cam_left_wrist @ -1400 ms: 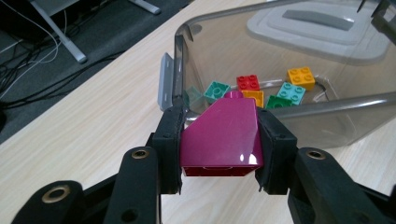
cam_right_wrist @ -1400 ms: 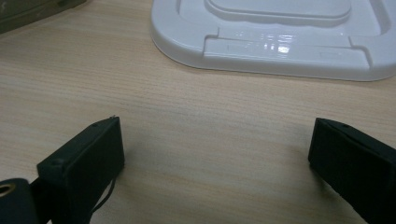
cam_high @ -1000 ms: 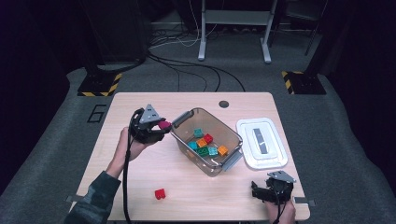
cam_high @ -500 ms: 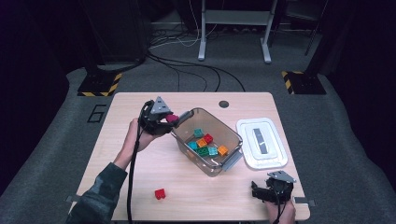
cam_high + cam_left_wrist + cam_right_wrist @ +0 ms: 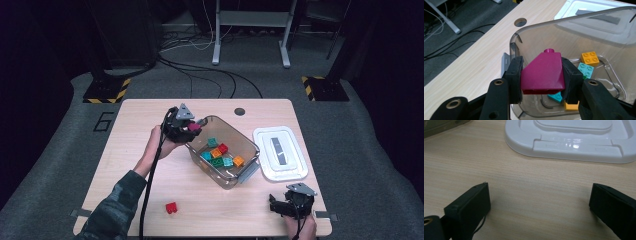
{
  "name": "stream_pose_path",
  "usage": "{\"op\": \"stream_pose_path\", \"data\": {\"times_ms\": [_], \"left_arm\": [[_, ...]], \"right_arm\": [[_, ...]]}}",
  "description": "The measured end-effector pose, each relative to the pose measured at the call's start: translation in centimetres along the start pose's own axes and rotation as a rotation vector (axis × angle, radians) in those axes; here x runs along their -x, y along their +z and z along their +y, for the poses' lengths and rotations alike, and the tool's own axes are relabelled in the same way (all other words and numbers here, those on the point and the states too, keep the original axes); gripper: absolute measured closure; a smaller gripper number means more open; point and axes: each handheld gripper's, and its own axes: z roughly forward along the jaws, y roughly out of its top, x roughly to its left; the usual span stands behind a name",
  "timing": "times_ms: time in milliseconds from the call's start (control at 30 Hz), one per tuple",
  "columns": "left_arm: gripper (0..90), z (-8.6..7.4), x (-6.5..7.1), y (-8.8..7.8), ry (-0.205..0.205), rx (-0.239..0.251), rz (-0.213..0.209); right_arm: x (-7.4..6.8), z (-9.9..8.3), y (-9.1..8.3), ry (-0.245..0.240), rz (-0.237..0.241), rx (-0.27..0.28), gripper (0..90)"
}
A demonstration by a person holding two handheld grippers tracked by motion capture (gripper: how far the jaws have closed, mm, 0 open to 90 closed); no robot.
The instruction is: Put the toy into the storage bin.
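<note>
While a pale wooden table [image 5: 125, 165] is standing on grey carpet in a dim room, a person is working at it with a handheld gripper in each hand. Dark cables are trailing over the floor behind the table, a metal stand [image 5: 250, 30] is rising at the far side, and two black bases with yellow and black hazard stripes are sitting to the left and right of it. A round cable hole [image 5: 239, 111] is showing near the table's far edge.

The left gripper [image 5: 192, 127] is hovering at the near left rim of a clear plastic bin [image 5: 247, 145] set in the middle of the table. Its jaws are clamping a magenta sloped brick [image 5: 542, 73] from both sides, holding it just above the bin's rim. Inside the bin, teal, green, orange and red bricks are lying loosely on the bottom.

A white lid [image 5: 280, 155] is lying flat on the table just right of the bin. A single red brick [image 5: 171, 207] is sitting alone on the bare wood toward the near edge, well apart from the bin.

The right gripper [image 5: 275, 205] is resting low at the table's near right corner, its jaws standing wide with nothing but bare wood between them, the lid's edge lying just ahead.
</note>
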Motion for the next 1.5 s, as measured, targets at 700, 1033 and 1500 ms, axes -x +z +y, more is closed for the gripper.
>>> {"op": "stream_pose_path", "data": {"times_ms": [700,1033,1500], "left_arm": [[30.3,-0.6,0.1,1.2,-0.055,-0.032,-0.025],[14.4,-2.2,0.3,-2.3,-0.068,0.003,0.007],[6.3,-6.1,1.0,-5.3,-0.082,0.027,0.033]], "right_arm": [[0.0,0.0,0.0,0.0,0.005,0.001,2.7],[0.0,0.0,0.0,-0.001,0.004,0.001,2.7],[0.0,0.0,0.0,-0.001,0.002,0.001,2.7]]}}
